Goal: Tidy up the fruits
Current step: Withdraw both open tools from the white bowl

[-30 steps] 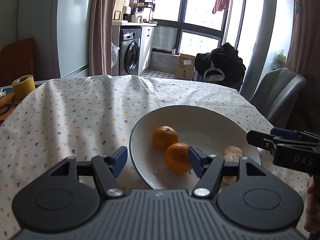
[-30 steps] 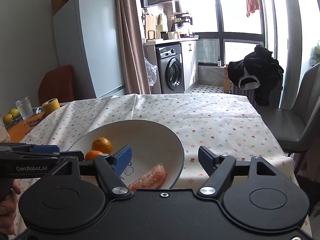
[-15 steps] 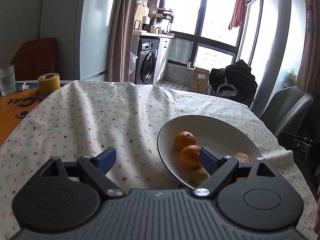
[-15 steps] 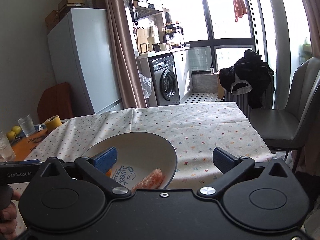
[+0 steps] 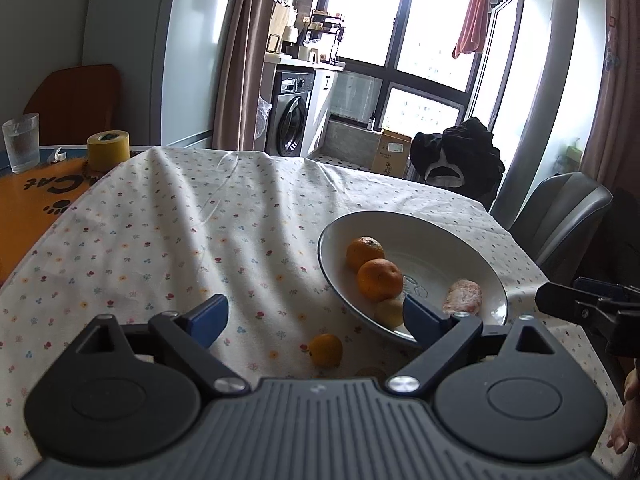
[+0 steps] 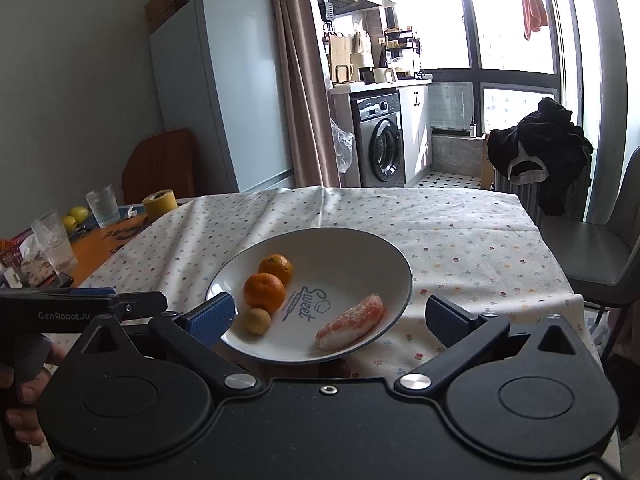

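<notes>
The left gripper [image 5: 316, 320] was spread wide and held nothing; the right gripper [image 6: 330, 318] was likewise spread wide and empty. Both hovered over the near edge of the tablecloth [image 5: 168, 232].

The white bowl [image 6: 394, 264] sat near the cloth's near right corner. Inside it, two oranges [image 6: 265, 290] lay touching along the left wall, with a small yellowish fruit [image 6: 257, 321] just beside the nearer one. A wrapped pink fruit segment [image 6: 352, 322] lay apart, close to the bowl's near right rim.

One small orange fruit [image 5: 326, 350] lay on the cloth outside the bowl, just beside its near left rim.

The cloth to the left of the bowl was bare up to the orange tabletop [image 5: 24, 200].
</notes>
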